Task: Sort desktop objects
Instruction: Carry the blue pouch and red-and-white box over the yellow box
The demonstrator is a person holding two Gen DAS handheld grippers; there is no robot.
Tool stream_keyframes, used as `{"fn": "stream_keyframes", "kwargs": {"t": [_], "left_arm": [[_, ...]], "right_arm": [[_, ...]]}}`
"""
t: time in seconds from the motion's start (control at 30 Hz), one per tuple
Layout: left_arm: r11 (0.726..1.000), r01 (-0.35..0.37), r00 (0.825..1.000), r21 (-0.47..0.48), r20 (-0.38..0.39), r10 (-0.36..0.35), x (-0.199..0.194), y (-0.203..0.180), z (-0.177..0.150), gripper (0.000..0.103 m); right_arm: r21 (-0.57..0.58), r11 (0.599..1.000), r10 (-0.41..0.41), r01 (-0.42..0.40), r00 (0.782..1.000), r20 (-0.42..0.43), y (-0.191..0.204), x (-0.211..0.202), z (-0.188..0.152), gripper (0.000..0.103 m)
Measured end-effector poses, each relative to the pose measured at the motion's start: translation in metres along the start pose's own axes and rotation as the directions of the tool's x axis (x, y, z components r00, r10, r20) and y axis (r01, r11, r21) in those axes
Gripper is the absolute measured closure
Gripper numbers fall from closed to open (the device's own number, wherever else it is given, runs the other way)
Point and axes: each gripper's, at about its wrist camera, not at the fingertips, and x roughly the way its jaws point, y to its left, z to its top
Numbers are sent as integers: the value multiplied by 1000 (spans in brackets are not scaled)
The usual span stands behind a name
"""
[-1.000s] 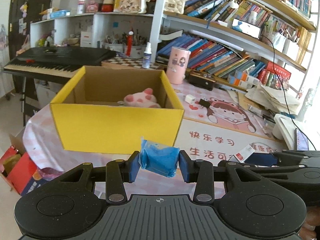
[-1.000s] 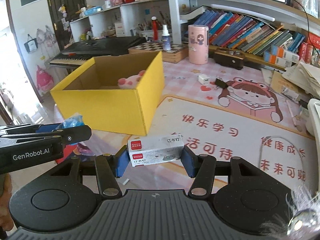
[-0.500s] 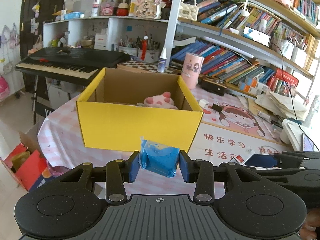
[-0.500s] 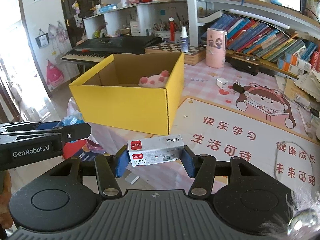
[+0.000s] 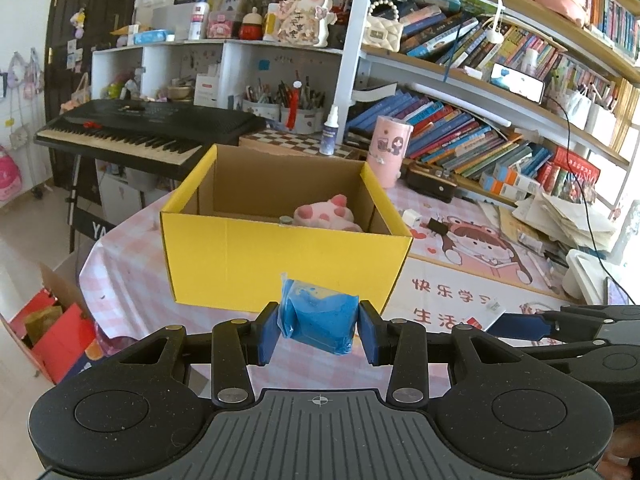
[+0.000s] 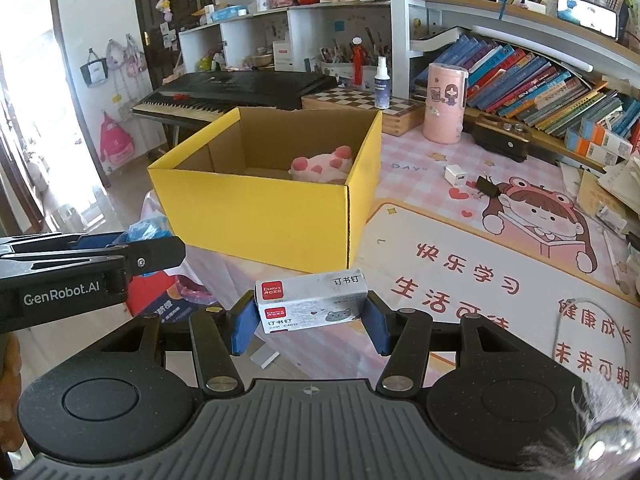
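- Pink checked cloth covers the bench point(image 6: 404, 160), with bookshelves point(image 5: 472, 136) and a keyboard point(image 5: 132, 128) behind.
- Nearest, the left tool point(image 5: 319, 330) pinches a blue packet point(image 5: 318, 320); the right tool point(image 6: 311, 316) clamps a white staple box point(image 6: 312, 300) by its ends.
- Only the right view shows the box label and the "GenRobot.AI" lettering on the left tool's side.
- Beyond both sits the open yellow box point(image 6: 256, 216), a pink plush toy point(image 6: 322, 166) inside.
- Farther right lie a white charger point(image 6: 456, 173) and a black clip point(image 6: 486, 187).
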Motion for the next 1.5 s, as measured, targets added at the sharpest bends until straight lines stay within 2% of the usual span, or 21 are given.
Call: {"fn": "stream_keyframes", "kwargs": {"t": [0.3,0.53,0.9,1.2,1.5], "left_arm": [[1000,-20,999,-5,26,20,-3,7,4,63],[999,-39,995,14,92,38,-3,7,20,63],[995,-99,982,-11,159,99,21,12,52,63],[989,-144,978,-19,147,146,59,15,74,63],[982,-190,979,3,76,189,103,13,84,63]], "right_arm": [[-21,1000,9,-9,1000,4,6,3,5,51],[-39,999,9,-8,1000,27,7,7,18,51],[-88,995,51,-43,994,93,-4,27,64,51],[-144,987,86,-72,992,96,-20,70,105,51],[-252,963,114,-98,992,50,-35,115,131,51]]}}
